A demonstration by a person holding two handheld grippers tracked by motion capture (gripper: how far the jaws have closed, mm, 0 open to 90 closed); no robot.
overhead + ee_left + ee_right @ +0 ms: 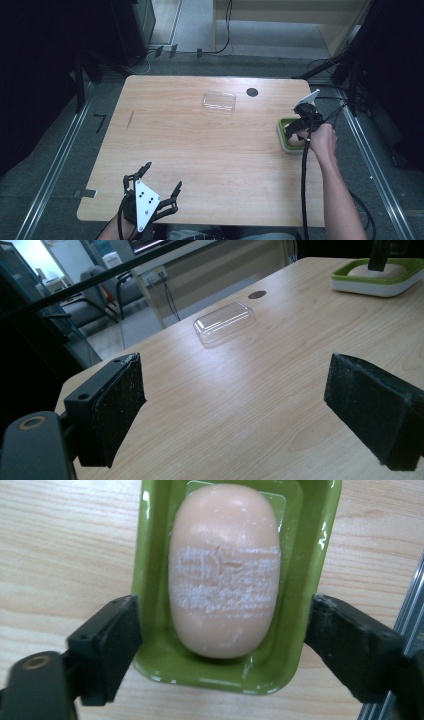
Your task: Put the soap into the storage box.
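Right gripper: fingers spread, straddling green soap dish holding pink soap bar. Left gripper: fingers spread above counter. Clear plastic lid mid-counter.

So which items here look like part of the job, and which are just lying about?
Likely in the job:
- soap bar, lying in the green dish
- green dish, straddled by the open right claw
- clear plastic lid, lying alone mid-table, possibly the dish's cover

Just lying about:
- round dark grommet in the table
- cables on the floor
- left claw, open and idle at the near edge
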